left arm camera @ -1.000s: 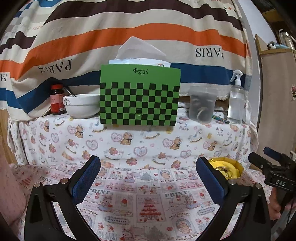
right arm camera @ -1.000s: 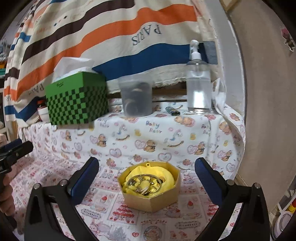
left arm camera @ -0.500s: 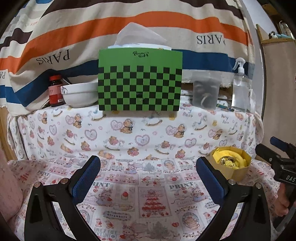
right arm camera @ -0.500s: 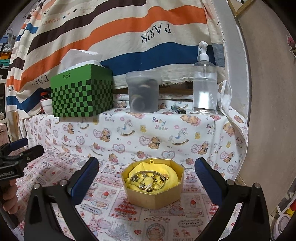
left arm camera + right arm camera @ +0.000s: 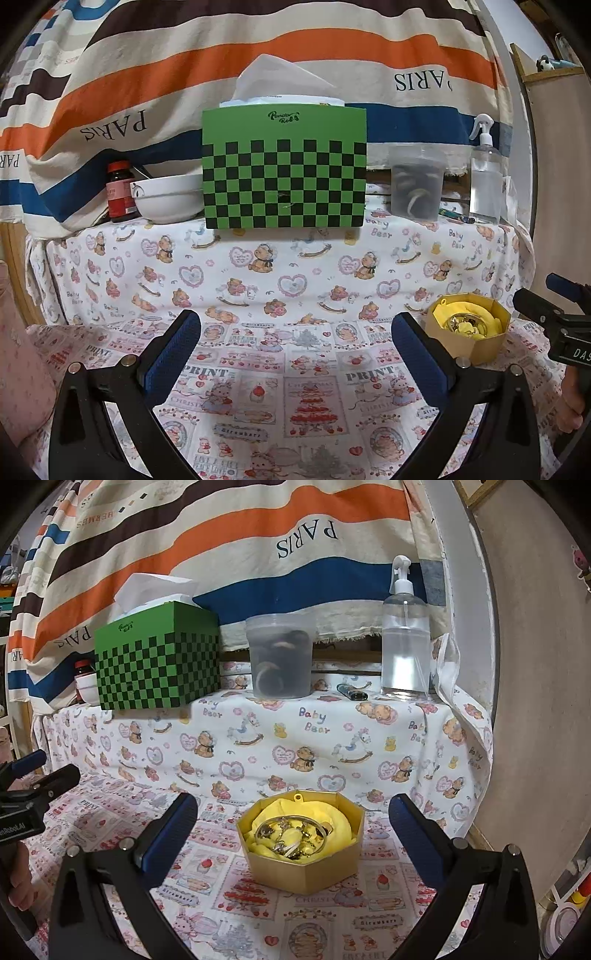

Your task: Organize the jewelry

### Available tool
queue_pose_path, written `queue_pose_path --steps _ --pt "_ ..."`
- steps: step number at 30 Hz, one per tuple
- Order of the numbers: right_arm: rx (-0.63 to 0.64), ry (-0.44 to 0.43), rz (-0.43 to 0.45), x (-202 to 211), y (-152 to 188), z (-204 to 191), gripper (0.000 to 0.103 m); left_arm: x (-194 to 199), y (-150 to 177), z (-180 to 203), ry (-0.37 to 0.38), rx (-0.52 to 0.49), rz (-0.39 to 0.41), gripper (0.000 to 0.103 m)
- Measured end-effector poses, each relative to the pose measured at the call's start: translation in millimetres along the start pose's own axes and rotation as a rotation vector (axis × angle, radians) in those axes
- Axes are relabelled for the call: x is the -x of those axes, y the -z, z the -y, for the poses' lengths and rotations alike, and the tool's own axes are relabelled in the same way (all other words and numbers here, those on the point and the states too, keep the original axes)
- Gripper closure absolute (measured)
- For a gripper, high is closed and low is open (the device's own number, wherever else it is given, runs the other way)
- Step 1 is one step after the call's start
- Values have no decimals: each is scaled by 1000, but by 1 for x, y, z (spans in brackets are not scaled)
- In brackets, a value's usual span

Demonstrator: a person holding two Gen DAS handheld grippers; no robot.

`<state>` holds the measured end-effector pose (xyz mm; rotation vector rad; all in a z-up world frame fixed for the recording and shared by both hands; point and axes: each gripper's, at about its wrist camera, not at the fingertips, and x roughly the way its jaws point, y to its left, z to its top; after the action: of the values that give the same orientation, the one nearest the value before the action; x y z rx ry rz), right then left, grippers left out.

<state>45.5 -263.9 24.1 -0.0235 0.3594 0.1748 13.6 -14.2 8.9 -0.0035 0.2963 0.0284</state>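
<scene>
A gold octagonal jewelry box (image 5: 306, 864) with yellow lining sits on the printed cloth, and a heap of bracelets and rings (image 5: 291, 834) lies inside it. My right gripper (image 5: 293, 834) stands open, its blue pads either side of the box and short of it. The left wrist view has the same box (image 5: 467, 338) at the right. My left gripper (image 5: 295, 345) is open over bare cloth, with nothing between its fingers. Each gripper shows at the edge of the other's view.
On a raised shelf behind stand a green checkered tissue box (image 5: 284, 168), a white bowl (image 5: 168, 199), a red-capped bottle (image 5: 118, 192), a clear tub (image 5: 280, 655), a lighter (image 5: 352, 692) and a spray bottle (image 5: 404, 638). A wall (image 5: 535, 701) is at the right.
Both grippers have dropped lower and drawn nearer the cloth, so the jewelry box looms larger in the right wrist view. Both stay open.
</scene>
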Motion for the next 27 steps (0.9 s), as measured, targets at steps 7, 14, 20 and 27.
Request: queue_pose_path --steps 7,14,20,27 --pt "3 2 -3 0 0 0 0 0 0 1 -6 -6 -4 1" --pt "-7 5 -6 -1 0 1 0 -1 0 0 -28 -4 -5 1" --pt "1 0 -7 -1 0 0 0 -1 0 0 -27 -5 -7 1" --pt "-9 -1 -13 -2 0 1 0 -1 1 1 -19 -1 -9 1"
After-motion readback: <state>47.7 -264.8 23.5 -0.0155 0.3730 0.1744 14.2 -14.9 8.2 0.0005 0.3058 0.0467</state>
